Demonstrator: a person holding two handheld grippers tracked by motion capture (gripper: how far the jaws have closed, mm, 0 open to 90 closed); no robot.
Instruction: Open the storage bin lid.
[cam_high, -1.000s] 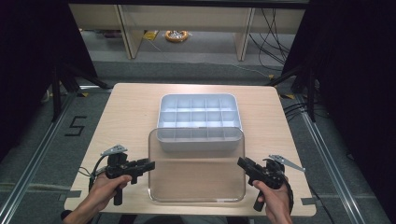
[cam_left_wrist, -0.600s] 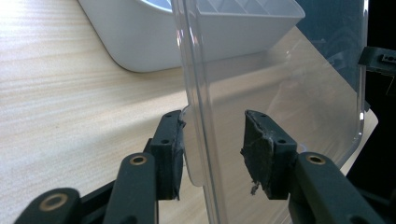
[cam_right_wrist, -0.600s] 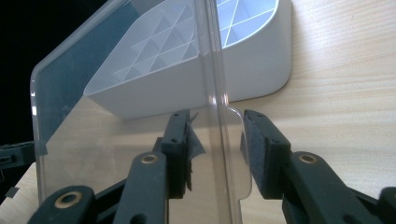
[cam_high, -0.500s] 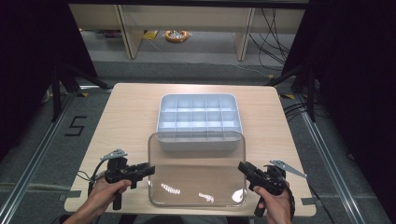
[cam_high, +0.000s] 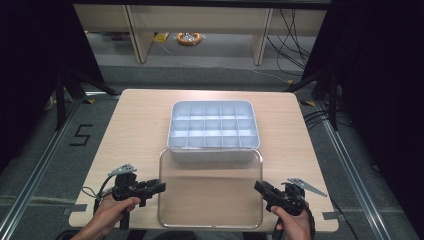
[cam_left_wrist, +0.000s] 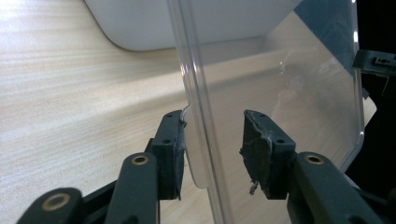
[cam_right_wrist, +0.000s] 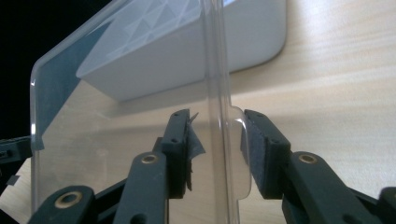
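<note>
A clear plastic lid (cam_high: 210, 187) lies near the table's front edge, its far side against the front wall of a pale grey compartment tray (cam_high: 214, 150). My left gripper (cam_high: 161, 186) is at the lid's left edge and my right gripper (cam_high: 257, 186) at its right edge. In the left gripper view the jaws (cam_left_wrist: 212, 144) stand open around the lid's rim (cam_left_wrist: 196, 93), and the left pad (cam_left_wrist: 175, 140) touches a small tab. In the right gripper view the jaws (cam_right_wrist: 217, 144) also stand open, with the lid's rim (cam_right_wrist: 217, 70) and tab between them.
The tray (cam_left_wrist: 135, 23) holds several empty compartments and sits mid-table. Bare wood (cam_high: 135, 135) lies on both sides of it. Shelving and cables stand on the floor beyond the far edge. The opposite gripper (cam_left_wrist: 376, 63) shows across the lid.
The lid and both grippers have shifted toward the table's near edge. The lid overlapped the tray's front before; now its far edge lies at the tray's front wall.
</note>
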